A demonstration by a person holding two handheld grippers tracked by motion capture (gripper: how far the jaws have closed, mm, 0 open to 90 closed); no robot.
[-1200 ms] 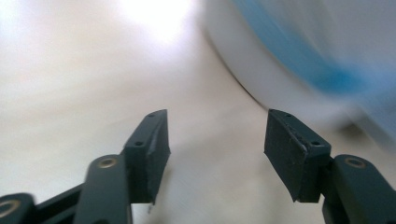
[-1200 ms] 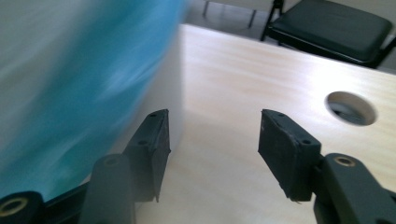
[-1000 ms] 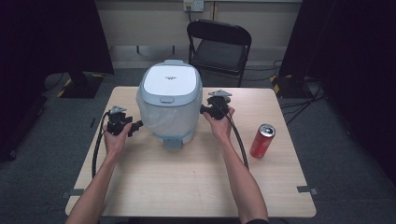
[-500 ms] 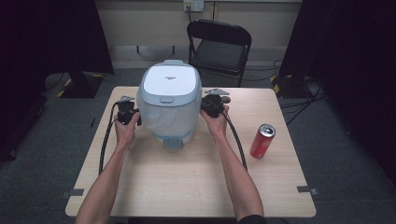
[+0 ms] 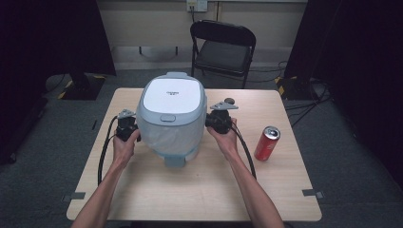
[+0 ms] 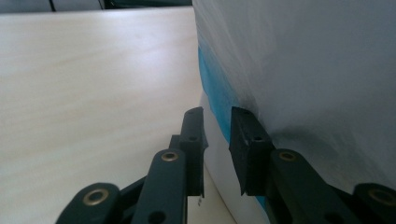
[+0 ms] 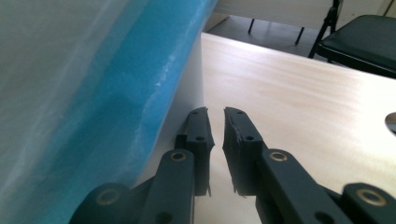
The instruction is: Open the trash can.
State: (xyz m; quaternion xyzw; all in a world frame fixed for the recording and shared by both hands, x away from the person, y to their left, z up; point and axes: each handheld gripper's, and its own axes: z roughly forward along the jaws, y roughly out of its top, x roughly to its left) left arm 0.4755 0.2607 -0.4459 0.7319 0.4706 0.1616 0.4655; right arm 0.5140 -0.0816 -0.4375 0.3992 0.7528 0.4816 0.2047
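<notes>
A large white and pale-blue lidded appliance (image 5: 171, 114) stands in the middle of the wooden table (image 5: 199, 190). My left gripper (image 5: 137, 129) lies against its left flank, and my right gripper (image 5: 209, 121) against its right flank. In the left gripper view the jaws (image 6: 217, 126) sit beside the white wall and its blue band (image 6: 215, 93), nearly together. In the right gripper view the jaws (image 7: 215, 122) lie alongside the blue band (image 7: 154, 79), a thin slit apart. Both pairs of jaws have just been closing, with nothing between them.
A red drink can (image 5: 266, 143) stands upright on the table to the right of my right hand. A black folding chair (image 5: 223, 47) stands behind the table's far edge. Cables trail from both grippers across the tabletop toward the person.
Both hands have moved inward from either side, bringing the two grippers up against the appliance's flanks. The appliance and the can have stayed put.
</notes>
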